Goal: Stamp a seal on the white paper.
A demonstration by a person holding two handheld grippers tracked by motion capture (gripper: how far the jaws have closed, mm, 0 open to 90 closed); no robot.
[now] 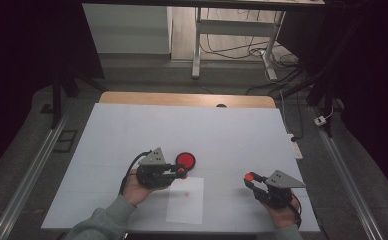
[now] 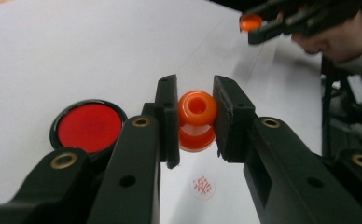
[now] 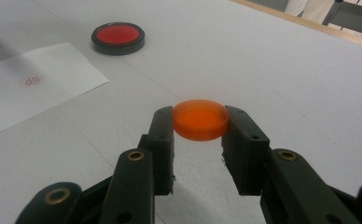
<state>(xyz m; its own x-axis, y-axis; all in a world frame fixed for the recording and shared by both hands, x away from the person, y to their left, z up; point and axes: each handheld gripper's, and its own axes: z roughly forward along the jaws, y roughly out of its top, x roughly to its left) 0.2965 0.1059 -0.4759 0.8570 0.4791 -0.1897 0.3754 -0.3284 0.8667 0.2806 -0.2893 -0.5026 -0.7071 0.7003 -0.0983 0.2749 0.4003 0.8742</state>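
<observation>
On the left of the high view, the left hand-held gripper [image 1: 181, 170] hangs above the white counter [image 1: 132, 135], its jaws closed on an orange stamp [image 1: 181, 171]. In the left gripper view that stamp [image 2: 197, 120] sits squeezed between the two black pads, its rounded, hollow-topped end facing the camera and a wider flange below. Just beside the jaws, on the side away from the person, a round black ink pad [image 1: 185, 160] with a red centre lies flat on the counter; in the left gripper view the same pad [image 2: 89, 127] shows left of the jaws. Below the gripper lies a white sheet of paper [image 1: 185, 205], near the counter's front edge, bearing a small red stamped mark [image 1: 187, 194]; the mark [image 2: 202, 186] appears just under the held stamp in the left gripper view.

Farther right, well apart from the paper, the right hand-held gripper [image 1: 249, 177] is closed on an orange round cap [image 1: 249, 176]. The right gripper view shows this cap [image 3: 200, 119] as a shallow disc with a raised rim, held level by its sides between the pads, above bare counter.
</observation>
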